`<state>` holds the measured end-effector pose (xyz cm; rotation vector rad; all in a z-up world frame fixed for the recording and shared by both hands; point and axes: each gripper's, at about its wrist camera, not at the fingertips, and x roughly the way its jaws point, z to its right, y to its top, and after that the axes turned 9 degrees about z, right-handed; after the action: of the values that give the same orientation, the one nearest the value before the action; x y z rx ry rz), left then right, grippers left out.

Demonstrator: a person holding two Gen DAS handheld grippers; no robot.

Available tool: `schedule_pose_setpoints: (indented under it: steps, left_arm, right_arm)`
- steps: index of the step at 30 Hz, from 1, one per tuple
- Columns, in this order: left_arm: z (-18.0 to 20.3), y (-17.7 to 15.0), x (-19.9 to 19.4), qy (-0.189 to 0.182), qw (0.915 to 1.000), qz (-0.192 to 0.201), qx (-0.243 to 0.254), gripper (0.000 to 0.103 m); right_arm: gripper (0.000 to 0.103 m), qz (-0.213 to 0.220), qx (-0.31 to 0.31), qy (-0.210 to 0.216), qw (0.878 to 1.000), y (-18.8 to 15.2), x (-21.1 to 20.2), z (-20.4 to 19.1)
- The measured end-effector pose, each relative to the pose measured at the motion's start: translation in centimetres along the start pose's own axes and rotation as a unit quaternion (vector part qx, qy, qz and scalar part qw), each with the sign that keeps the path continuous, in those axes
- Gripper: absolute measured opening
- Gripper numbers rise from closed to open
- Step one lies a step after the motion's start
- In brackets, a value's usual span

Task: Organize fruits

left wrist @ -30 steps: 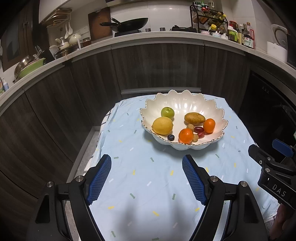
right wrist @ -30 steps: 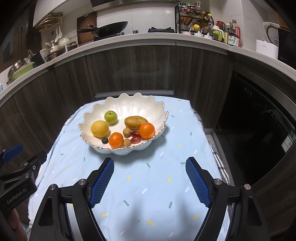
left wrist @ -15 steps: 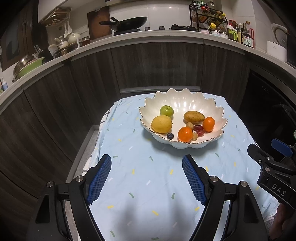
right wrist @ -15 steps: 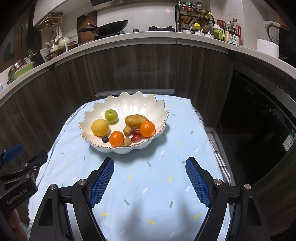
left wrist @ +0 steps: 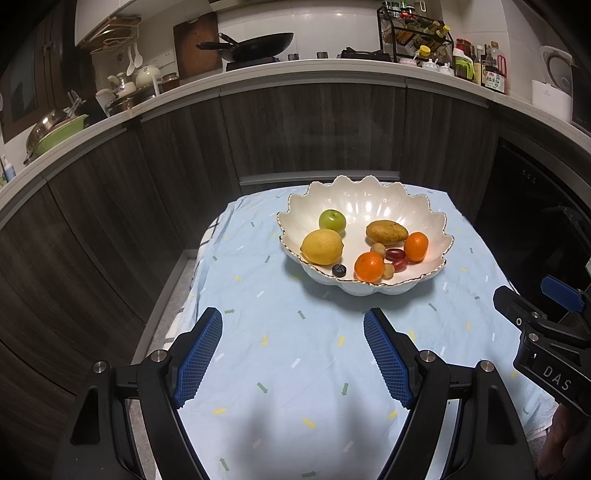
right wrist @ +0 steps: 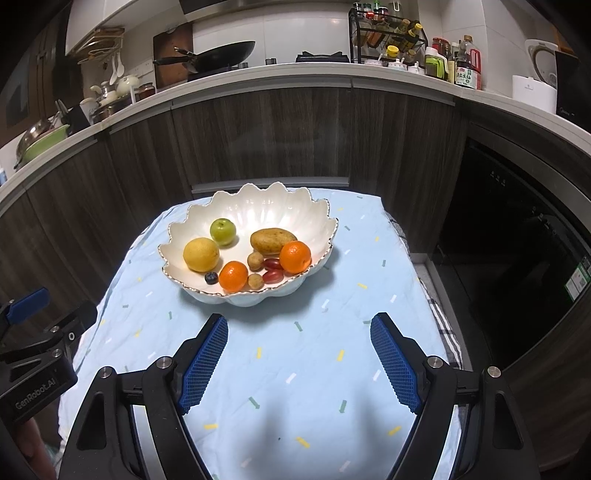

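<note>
A white scalloped bowl (left wrist: 369, 199) (right wrist: 258, 201) stands on a light blue tablecloth (left wrist: 295, 350) (right wrist: 295, 354). It holds a lemon (left wrist: 322, 246) (right wrist: 201, 254), a green apple (left wrist: 332, 220) (right wrist: 222, 230), a brown mango (left wrist: 386, 232) (right wrist: 272, 240), two oranges (left wrist: 369, 266) (right wrist: 233, 276), red grape tomatoes (left wrist: 397, 258) (right wrist: 272, 275), small brown fruits and a blueberry (left wrist: 338, 270) (right wrist: 211, 277). My left gripper (left wrist: 293, 349) is open and empty, near of the bowl. My right gripper (right wrist: 299, 354) is open and empty, also near of it.
Dark wooden cabinets (left wrist: 295, 129) curve behind the table under a white counter with a wok (left wrist: 255, 44), pots and a spice rack (left wrist: 417, 33). A dark appliance front (right wrist: 517, 240) stands at the right. The table edges drop off left and right.
Both grippers stay open. The bowl has drifted slightly up in both views as the grippers shift a little.
</note>
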<state>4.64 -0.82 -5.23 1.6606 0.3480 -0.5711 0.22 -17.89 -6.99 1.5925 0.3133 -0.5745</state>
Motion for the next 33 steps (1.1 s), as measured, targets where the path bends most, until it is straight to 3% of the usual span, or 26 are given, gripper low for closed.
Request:
schedule_pose_setpoints:
  steps: [33]
  left_arm:
    - [0.2, -0.4, 1.1, -0.005, 0.9997, -0.022, -0.008, 0.080]
  right_arm:
    - [0.080, -0.008, 0.006, 0.000, 1.000, -0.4, 0.3, -0.4]
